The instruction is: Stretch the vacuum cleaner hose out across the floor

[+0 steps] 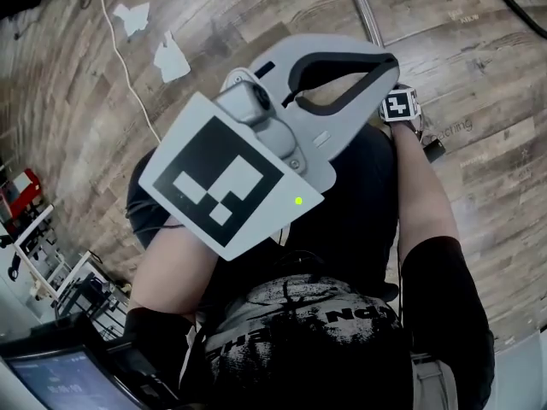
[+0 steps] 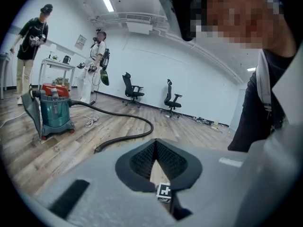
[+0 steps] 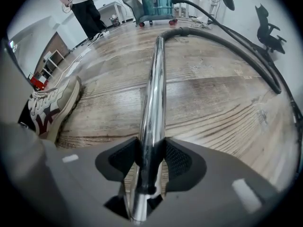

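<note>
The teal vacuum cleaner (image 2: 54,110) with a red lid stands far off on the wood floor. Its black hose (image 2: 135,126) runs from it in a curved loop. In the right gripper view the hose (image 3: 236,46) joins a chrome tube (image 3: 156,79) that runs straight into my right gripper (image 3: 151,148). Both pads sit against the tube, so the gripper is shut on it. My left gripper (image 2: 155,145) is raised in the air, jaws shut and empty. It fills the head view (image 1: 391,62), with the right gripper's marker cube (image 1: 399,105) just beyond it and the tube (image 1: 363,11) above.
A sneaker (image 3: 52,105) stands left of the tube. Two people (image 2: 31,46) (image 2: 97,60) stand near a white table (image 2: 57,67) behind the vacuum. Office chairs (image 2: 130,86) (image 2: 171,98) line the far wall. Paper scraps (image 1: 171,58) and a white cable (image 1: 120,58) lie on the floor.
</note>
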